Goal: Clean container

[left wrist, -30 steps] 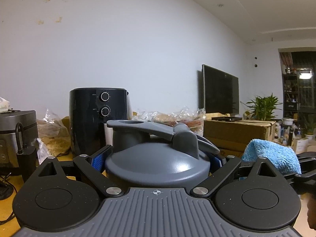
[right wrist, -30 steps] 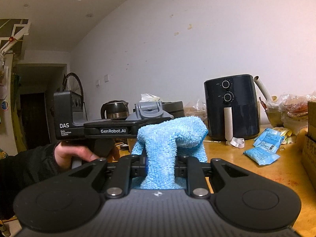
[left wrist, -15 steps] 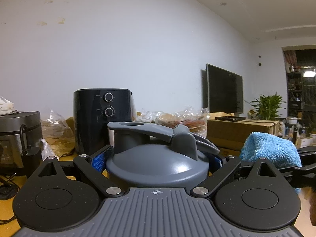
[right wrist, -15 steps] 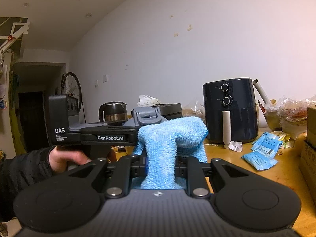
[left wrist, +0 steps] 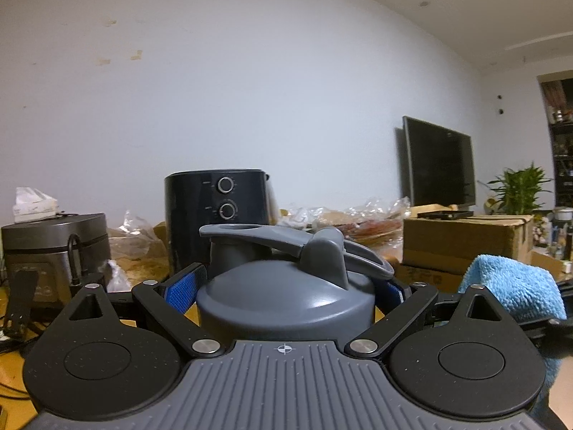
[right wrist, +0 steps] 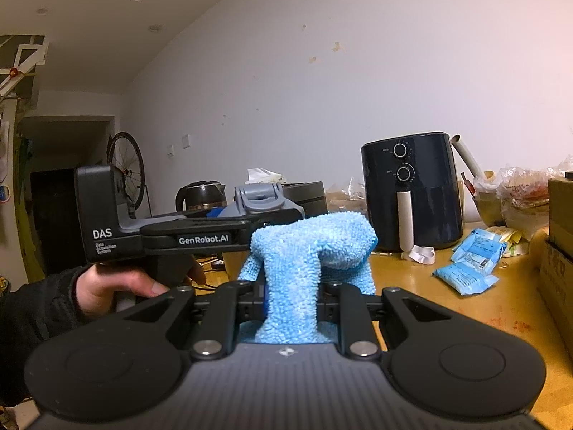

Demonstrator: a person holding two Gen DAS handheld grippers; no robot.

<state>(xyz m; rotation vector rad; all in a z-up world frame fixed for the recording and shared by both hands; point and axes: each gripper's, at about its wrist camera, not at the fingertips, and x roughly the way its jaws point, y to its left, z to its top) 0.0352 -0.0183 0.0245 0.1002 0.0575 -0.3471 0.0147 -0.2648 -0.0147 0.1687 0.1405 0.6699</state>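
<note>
- looking along the left gripper [left wrist: 284,286], its blue-padded fingers [left wrist: 184,286] sit clamped on either side of a grey container [left wrist: 286,304] with a flip-top lid; only this view shows the dark tv [left wrist: 442,163], a potted plant [left wrist: 519,190] and a cardboard box [left wrist: 465,240], all to the right of the black air fryer [left wrist: 218,215].
- the right wrist view alone shows the person's hand [right wrist: 118,286] in a dark sleeve gripping the left tool's handle, plus a kettle [right wrist: 200,195] and a bicycle wheel [right wrist: 127,172] left of the air fryer [right wrist: 412,190].
- the right gripper [right wrist: 290,297] is pinched tight on a blue cloth [right wrist: 308,258], level, just beside the container [right wrist: 258,202].
- blue packets [right wrist: 469,261] lie on the wooden table [right wrist: 501,308] in front of the air fryer; white walls behind it.
</note>
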